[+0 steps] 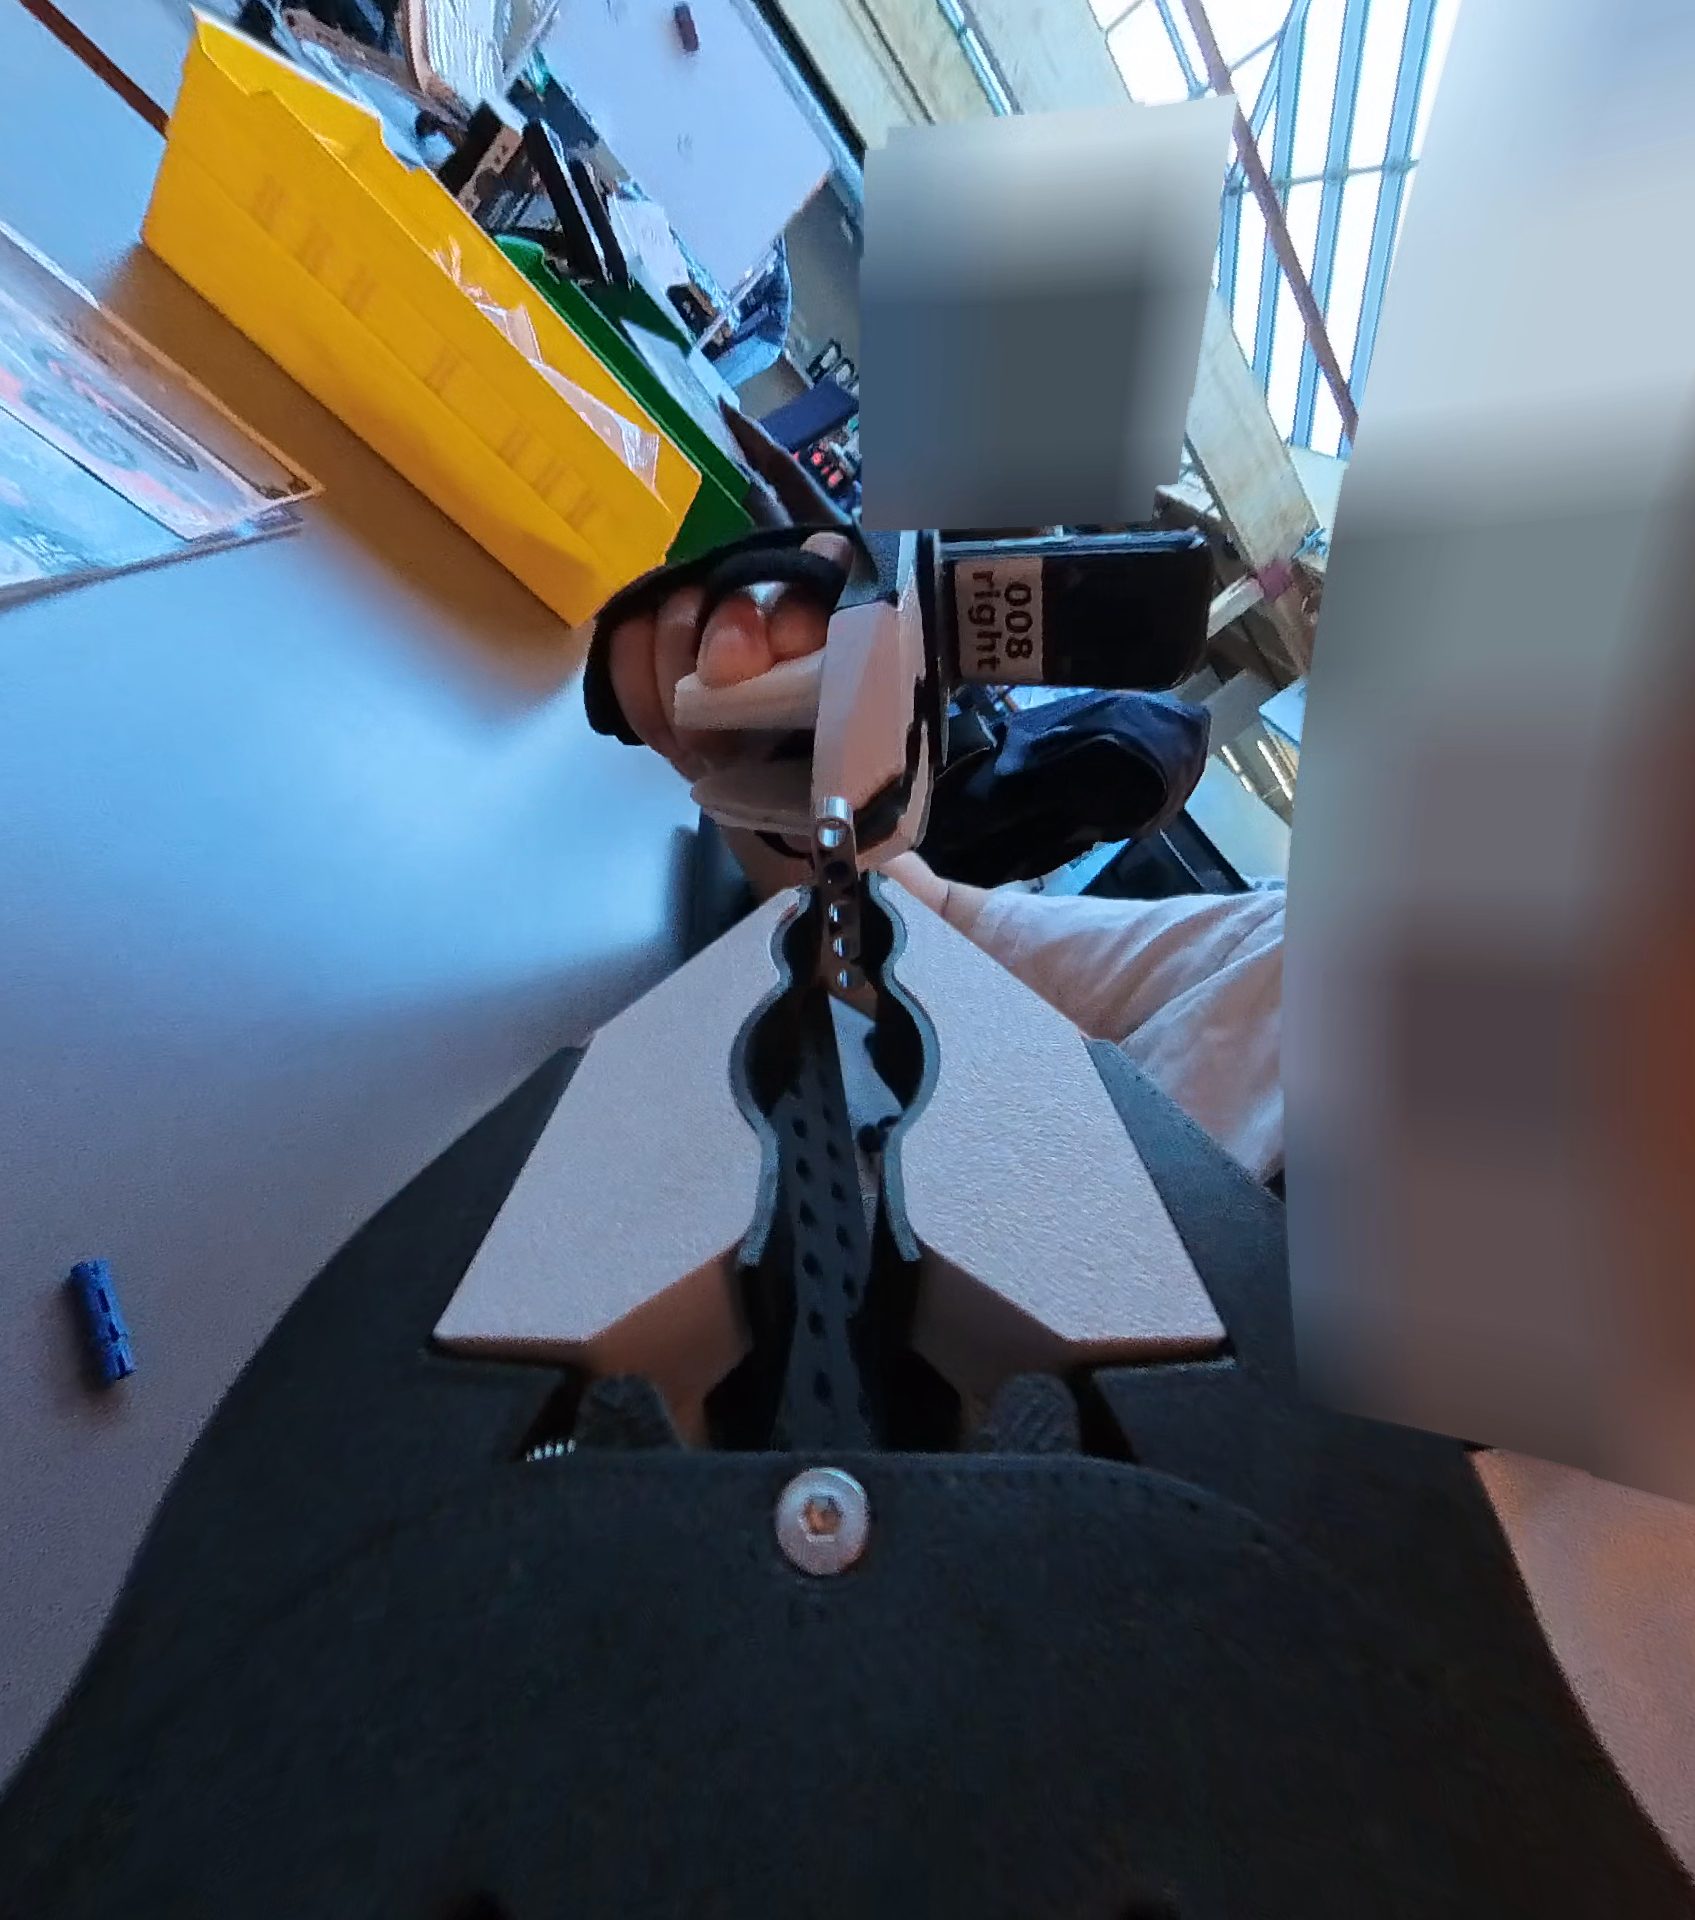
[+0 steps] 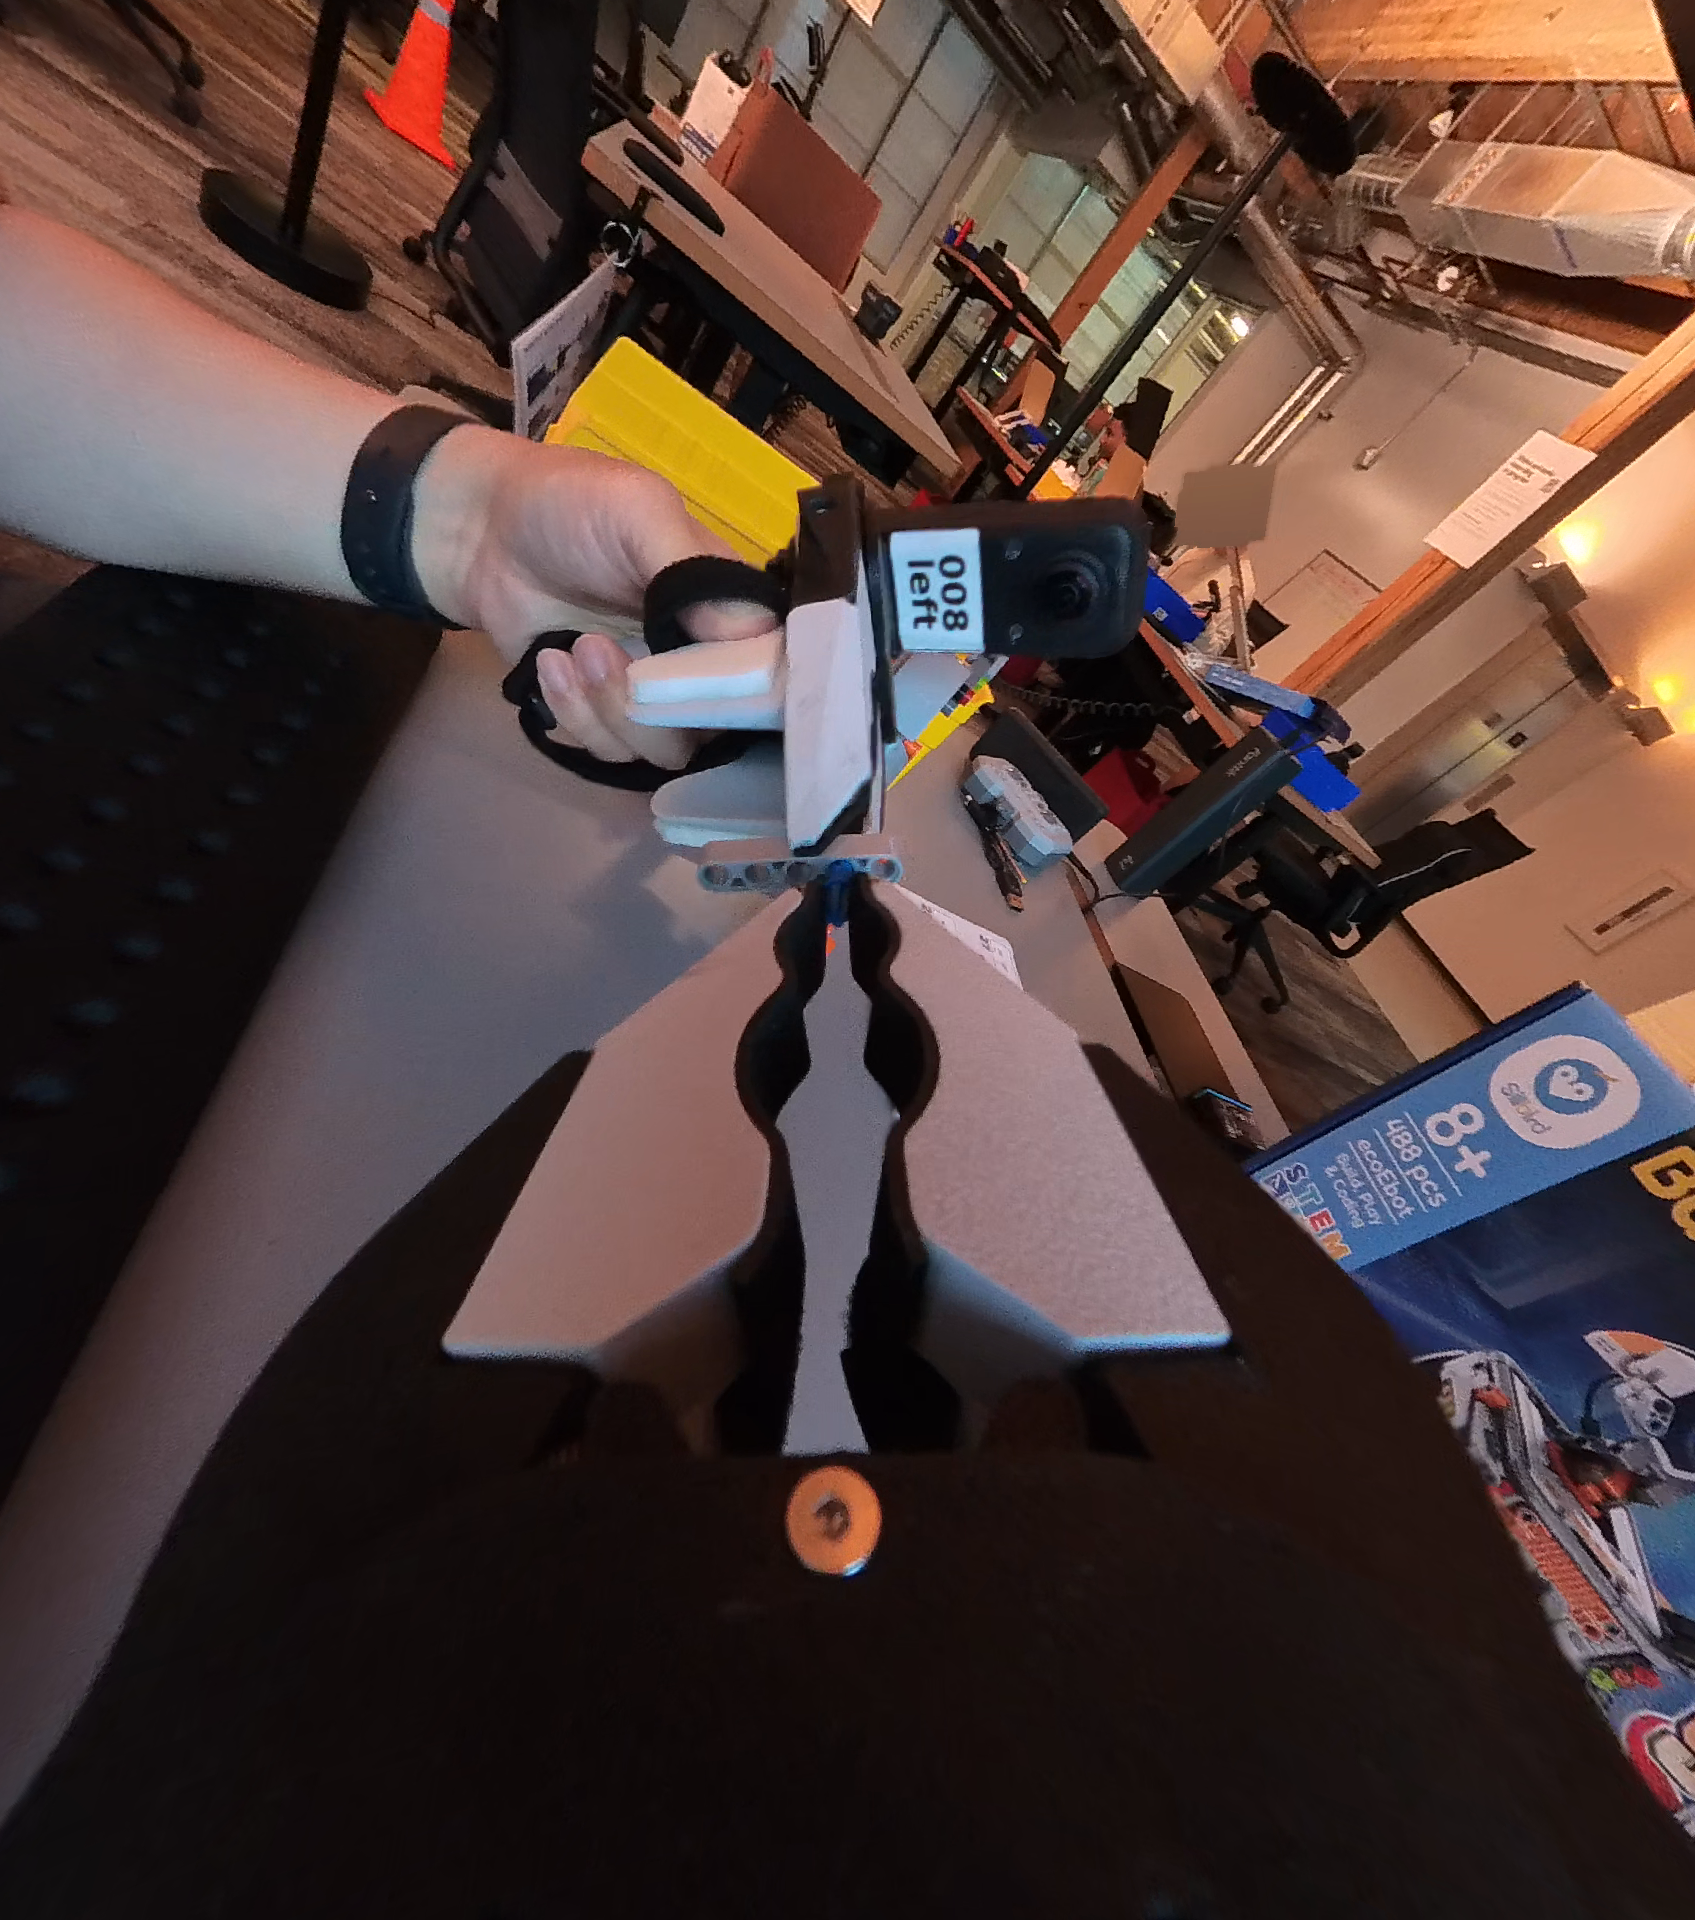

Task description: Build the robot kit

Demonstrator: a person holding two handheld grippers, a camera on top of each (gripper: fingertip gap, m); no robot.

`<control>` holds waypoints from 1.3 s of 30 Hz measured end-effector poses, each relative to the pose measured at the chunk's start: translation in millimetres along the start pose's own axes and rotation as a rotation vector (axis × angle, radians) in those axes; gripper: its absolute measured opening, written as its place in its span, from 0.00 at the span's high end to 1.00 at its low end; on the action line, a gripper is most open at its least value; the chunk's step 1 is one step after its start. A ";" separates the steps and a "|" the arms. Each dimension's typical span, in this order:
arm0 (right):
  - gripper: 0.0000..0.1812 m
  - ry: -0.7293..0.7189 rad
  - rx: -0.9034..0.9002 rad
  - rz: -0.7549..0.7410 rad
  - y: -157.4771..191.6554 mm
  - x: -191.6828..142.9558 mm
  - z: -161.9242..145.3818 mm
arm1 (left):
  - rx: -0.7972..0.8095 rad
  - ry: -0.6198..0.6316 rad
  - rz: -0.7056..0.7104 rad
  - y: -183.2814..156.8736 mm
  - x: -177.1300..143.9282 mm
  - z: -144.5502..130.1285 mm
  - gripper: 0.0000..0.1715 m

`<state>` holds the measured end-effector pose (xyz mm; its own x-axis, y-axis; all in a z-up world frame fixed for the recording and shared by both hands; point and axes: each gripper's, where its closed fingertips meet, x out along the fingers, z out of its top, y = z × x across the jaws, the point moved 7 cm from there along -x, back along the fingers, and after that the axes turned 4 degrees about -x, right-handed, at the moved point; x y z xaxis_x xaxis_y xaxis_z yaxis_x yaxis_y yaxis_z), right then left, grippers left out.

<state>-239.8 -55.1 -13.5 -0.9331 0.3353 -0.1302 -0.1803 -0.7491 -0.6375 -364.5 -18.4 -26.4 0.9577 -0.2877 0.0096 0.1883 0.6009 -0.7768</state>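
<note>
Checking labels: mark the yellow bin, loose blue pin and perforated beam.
yellow bin (image 1: 386,312), left wrist view, side wall.
loose blue pin (image 1: 102,1320), left wrist view, mid-body.
perforated beam (image 1: 822,1226), left wrist view, holed face.

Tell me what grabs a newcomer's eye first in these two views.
The two grippers meet tip to tip above the table: the left gripper is shut on a long black perforated beam, and the right gripper pinches a small blue pin against a grey holed beam. A yellow bin sits behind, and a lone blue connector lies on the table.

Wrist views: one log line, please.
left gripper: shut on holed beam | right gripper: shut on blue pin | pin meets beam
</note>
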 end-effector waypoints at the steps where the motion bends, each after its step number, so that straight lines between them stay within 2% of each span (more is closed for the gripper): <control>1: 0.98 0.000 -0.006 0.012 1.3 0.4 -0.4 | 0.005 0.018 0.009 0.0 0.3 -1.0 0.97; 6: 0.98 -0.001 0.009 0.062 7.7 4.9 -1.8 | -0.036 0.101 0.007 2.2 -1.0 -6.1 0.97; 12: 0.96 -0.066 0.120 0.130 7.2 4.7 -6.2 | -0.062 0.118 -0.008 2.5 -2.9 -7.7 0.97; 14: 0.92 -0.069 0.116 0.153 5.9 -1.8 -5.6 | -0.087 0.144 -0.032 0.2 -2.8 -11.9 0.97; 15: 0.86 -0.083 0.121 0.165 5.0 -5.1 -4.4 | -0.096 0.190 -0.033 0.0 -2.8 -17.7 0.97; 16: 0.81 -0.093 0.143 0.210 6.6 -7.3 -3.0 | -0.103 0.234 -0.036 -0.4 -2.3 -23.9 0.97; 19: 0.77 -0.101 0.225 0.418 25.0 -4.5 0.7 | -0.167 0.367 -0.097 -2.9 1.8 -42.9 0.97; 22: 0.78 -0.065 0.203 0.516 44.7 7.1 0.8 | -0.199 0.452 -0.131 -2.4 8.9 -54.3 0.97; 25: 0.86 -0.071 0.195 0.584 55.8 11.3 1.6 | -0.213 0.514 -0.158 -2.8 13.5 -61.8 0.97; 28: 0.88 -0.079 0.263 0.632 56.7 12.1 0.8 | -0.222 0.515 -0.163 -1.7 12.8 -62.5 0.97; 31: 0.85 -0.077 0.325 0.676 57.8 12.7 0.7 | -0.220 0.523 -0.156 -0.8 13.2 -64.8 0.97; 34: 0.84 -0.100 0.302 0.651 58.1 16.0 2.5 | -0.232 0.536 -0.169 -0.6 13.5 -66.3 0.97; 35: 0.88 -0.105 0.298 0.666 59.8 15.5 2.8 | -0.234 0.535 -0.170 -0.2 13.2 -66.3 0.97; 39: 0.88 -0.153 0.308 0.685 58.1 13.5 6.5 | -0.257 0.530 -0.227 -3.3 16.2 -66.4 0.97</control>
<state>-264.9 -97.8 -47.3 -0.8962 -0.3277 -0.2992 0.3965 -0.8940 -0.2086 -364.1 -74.6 -65.5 0.6495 -0.7571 -0.0703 0.2523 0.3018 -0.9194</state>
